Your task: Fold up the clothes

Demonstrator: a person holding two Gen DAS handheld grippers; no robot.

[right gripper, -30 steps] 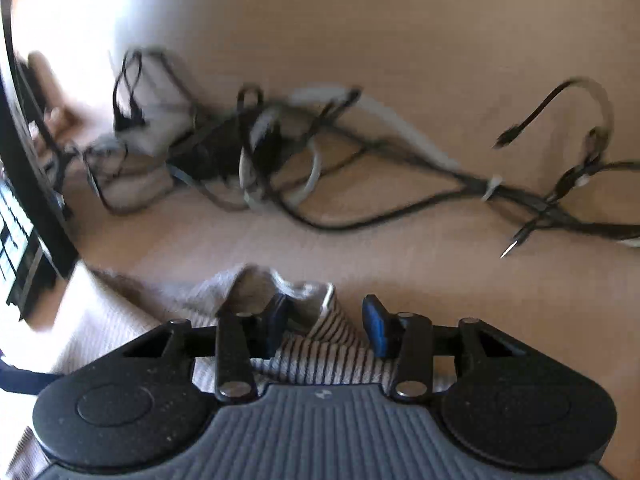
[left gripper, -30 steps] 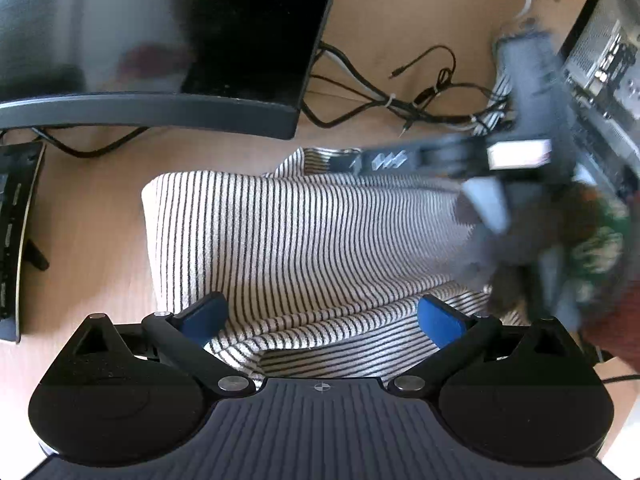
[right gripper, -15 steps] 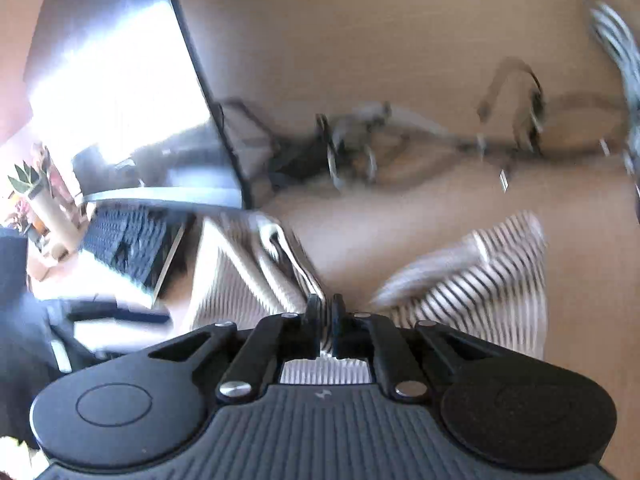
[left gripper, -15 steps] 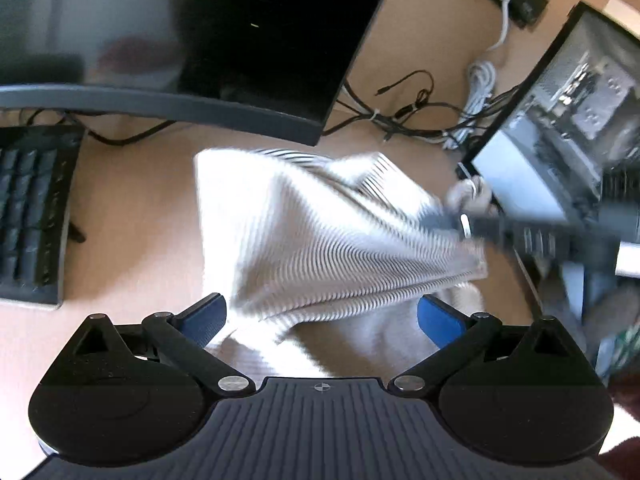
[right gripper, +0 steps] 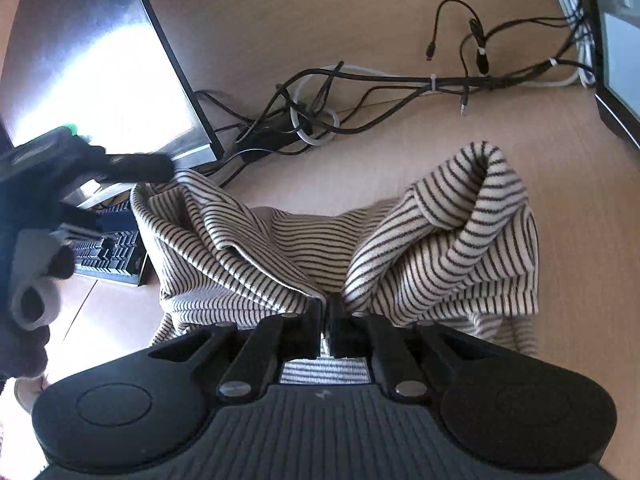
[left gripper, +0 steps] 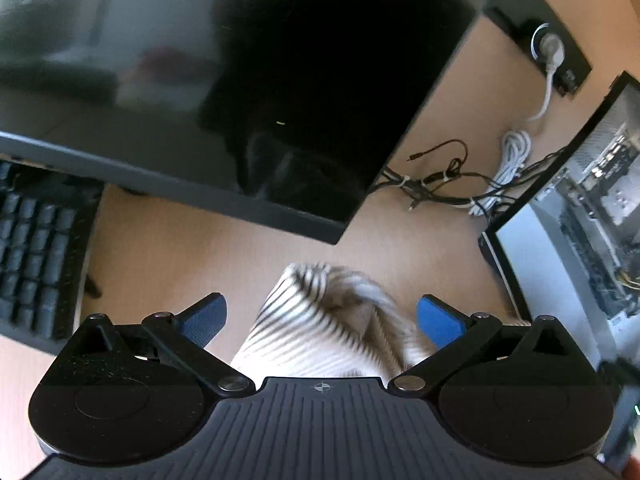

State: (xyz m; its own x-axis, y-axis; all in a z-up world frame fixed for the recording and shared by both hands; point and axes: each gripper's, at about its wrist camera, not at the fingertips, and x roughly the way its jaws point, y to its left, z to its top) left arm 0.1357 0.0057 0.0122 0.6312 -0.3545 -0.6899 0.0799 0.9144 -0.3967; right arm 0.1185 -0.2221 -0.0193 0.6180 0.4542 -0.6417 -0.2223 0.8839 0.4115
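Between the monitor (left gripper: 240, 80) and the open computer case (left gripper: 580, 220), on the wooden desk (right gripper: 360, 8), the striped shirt (right gripper: 360, 248) hangs bunched, its long axis running left to right. Right gripper (right gripper: 326, 312) is clenched on its near fold, lifting cloth that lay flat a second ago. Left gripper (left gripper: 320, 316) is spread wide, grasping nothing.

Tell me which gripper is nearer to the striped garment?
Right. The right gripper is shut on the striped garment; the left gripper hangs open above it.
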